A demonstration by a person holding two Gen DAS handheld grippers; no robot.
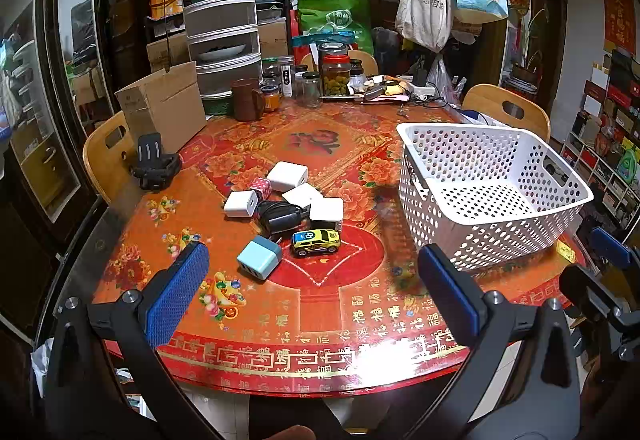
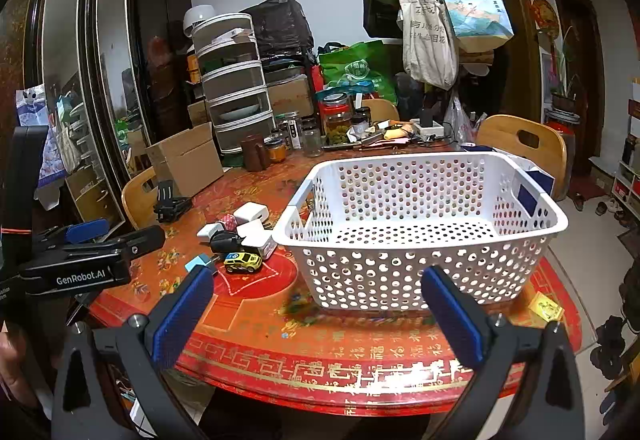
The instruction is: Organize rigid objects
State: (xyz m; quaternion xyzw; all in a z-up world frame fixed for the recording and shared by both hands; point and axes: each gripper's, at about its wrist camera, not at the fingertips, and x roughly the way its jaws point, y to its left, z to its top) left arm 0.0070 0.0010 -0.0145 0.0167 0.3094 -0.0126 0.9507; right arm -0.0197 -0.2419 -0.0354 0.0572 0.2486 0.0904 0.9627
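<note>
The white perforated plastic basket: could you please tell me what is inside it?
Nothing shows inside the white perforated plastic basket; its holed floor is bare. The near wall hides a strip of that floor.

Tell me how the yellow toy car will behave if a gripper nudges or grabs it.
The yellow toy car stands on its wheels on the glossy table, so a nudge along its length would probably roll it. It looks small and rigid, likely light. Gripping across its sides seems safest; its rounded body might slip.
</note>
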